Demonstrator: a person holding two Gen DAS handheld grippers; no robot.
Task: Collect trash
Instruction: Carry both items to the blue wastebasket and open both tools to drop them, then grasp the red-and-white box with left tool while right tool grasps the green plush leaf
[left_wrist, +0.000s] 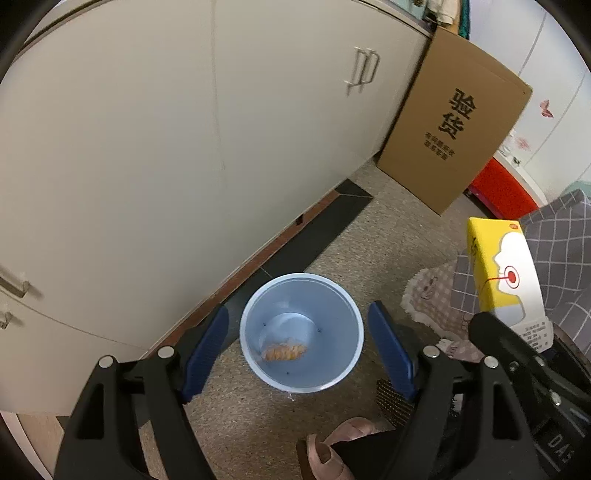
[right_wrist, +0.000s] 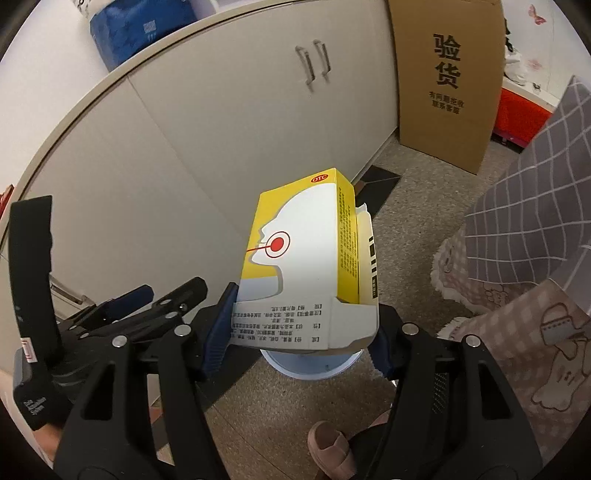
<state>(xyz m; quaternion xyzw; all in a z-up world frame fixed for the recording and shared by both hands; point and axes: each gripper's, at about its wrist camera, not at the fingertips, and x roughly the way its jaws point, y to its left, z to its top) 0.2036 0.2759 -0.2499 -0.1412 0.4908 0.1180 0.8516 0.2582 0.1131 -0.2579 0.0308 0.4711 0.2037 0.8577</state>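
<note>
A pale blue trash bin (left_wrist: 301, 332) stands on the floor by the cabinet, with an orange crumpled wrapper (left_wrist: 284, 351) lying at its bottom. My left gripper (left_wrist: 295, 354) hovers above the bin, its blue fingers spread wide on either side of the rim with nothing between them. My right gripper (right_wrist: 295, 328) is shut on a yellow and white medicine box (right_wrist: 306, 258), which it holds upright just over the bin (right_wrist: 314, 363). In the left wrist view the same box (left_wrist: 506, 273) shows at the right, above the right gripper's black body.
Beige cabinet doors (left_wrist: 184, 147) run along the left. A large brown cardboard box (left_wrist: 454, 122) leans against them at the back. A grey checked cloth (right_wrist: 532, 199) and a pink patterned rug (right_wrist: 517, 332) lie to the right. A person's pink slipper (left_wrist: 332, 450) is below.
</note>
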